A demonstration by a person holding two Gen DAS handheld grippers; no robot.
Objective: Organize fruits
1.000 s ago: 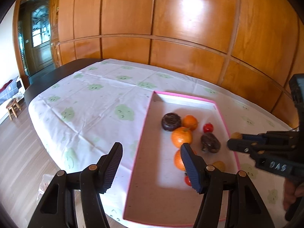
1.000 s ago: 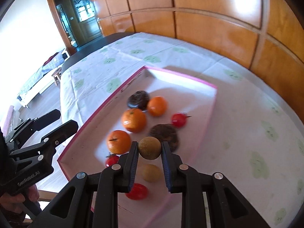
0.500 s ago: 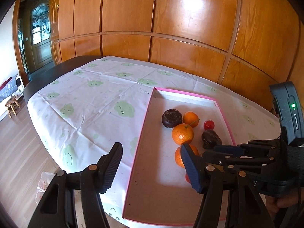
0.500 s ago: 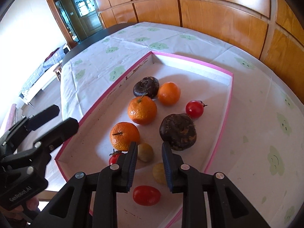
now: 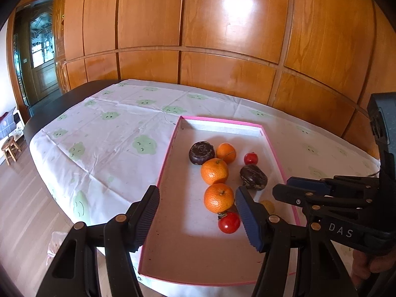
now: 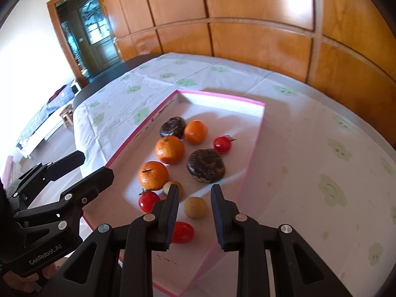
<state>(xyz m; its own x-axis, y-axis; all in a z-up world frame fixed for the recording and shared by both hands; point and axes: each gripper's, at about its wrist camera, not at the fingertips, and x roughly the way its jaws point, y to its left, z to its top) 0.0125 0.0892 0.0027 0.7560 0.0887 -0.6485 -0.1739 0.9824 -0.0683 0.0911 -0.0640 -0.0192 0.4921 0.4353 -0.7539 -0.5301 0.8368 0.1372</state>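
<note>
A pink-rimmed tray (image 5: pixel 170 158) (image 6: pixel 255 136) on the table holds three oranges (image 5: pixel 218 197) (image 6: pixel 169 149), two dark wrinkled fruits (image 5: pixel 253 177) (image 6: pixel 206 165), red tomatoes (image 5: pixel 229 222) (image 6: pixel 222 144) and two small tan fruits (image 6: pixel 195 207) (image 6: pixel 170 186). My right gripper (image 6: pixel 193 210) is open and empty, above the near tan fruit; it also shows in the left wrist view (image 5: pixel 297 188). My left gripper (image 5: pixel 195 212) is open and empty over the tray's near left part; it also shows in the right wrist view (image 6: pixel 91 168).
The table carries a white cloth with green prints (image 5: pixel 109 133). Wooden wall panels (image 5: pixel 222 49) run behind it. A doorway (image 5: pixel 39 57) and a small stool (image 5: pixel 10 147) are at the left, beyond the table edge.
My right gripper opened and let go of the tan fruit, which now lies in the tray beside the near orange. The gripper then drew back and up. My left gripper stayed open.
</note>
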